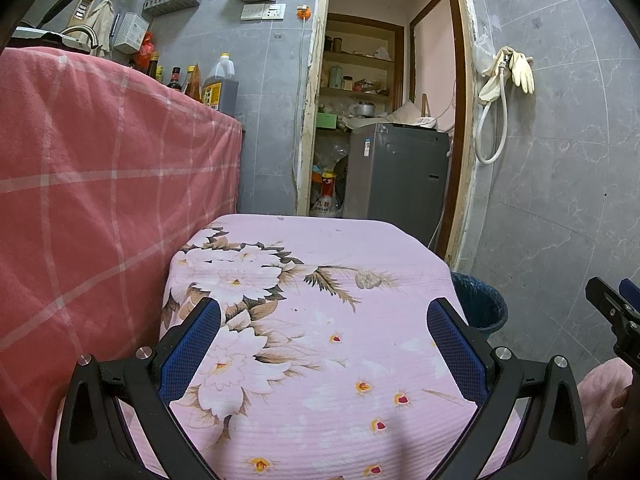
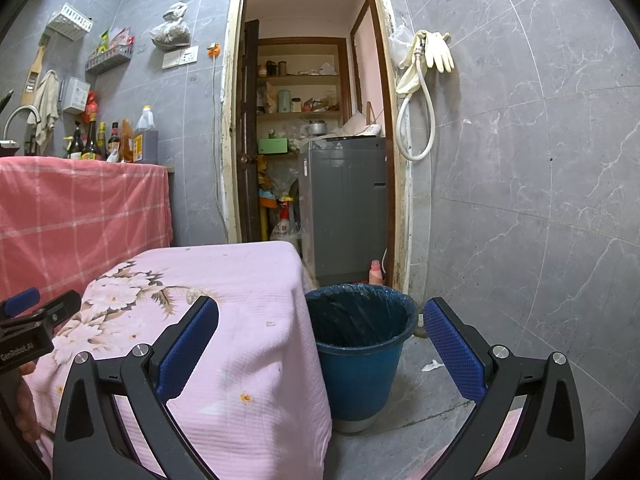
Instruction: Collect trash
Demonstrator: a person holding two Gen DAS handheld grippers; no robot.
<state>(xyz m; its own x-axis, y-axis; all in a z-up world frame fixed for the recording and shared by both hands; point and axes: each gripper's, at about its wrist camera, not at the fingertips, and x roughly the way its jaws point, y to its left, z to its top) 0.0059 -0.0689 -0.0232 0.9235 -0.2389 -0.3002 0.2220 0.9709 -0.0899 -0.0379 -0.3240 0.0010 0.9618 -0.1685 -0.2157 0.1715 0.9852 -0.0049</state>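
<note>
While both tools, left tool [image 1: 324, 340] and right tool [image 2: 320, 340], gape wide and empty, the lined round blue plastic bin [image 2: 360, 344] stands beside the pink floral-clothed worktop [image 2: 240, 280].

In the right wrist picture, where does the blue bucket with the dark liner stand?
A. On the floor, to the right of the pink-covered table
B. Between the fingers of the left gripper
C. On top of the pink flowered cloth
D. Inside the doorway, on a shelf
A: the blue bucket stands on the grey floor, right of the pink flowered cloth and in front of the doorway.
</note>
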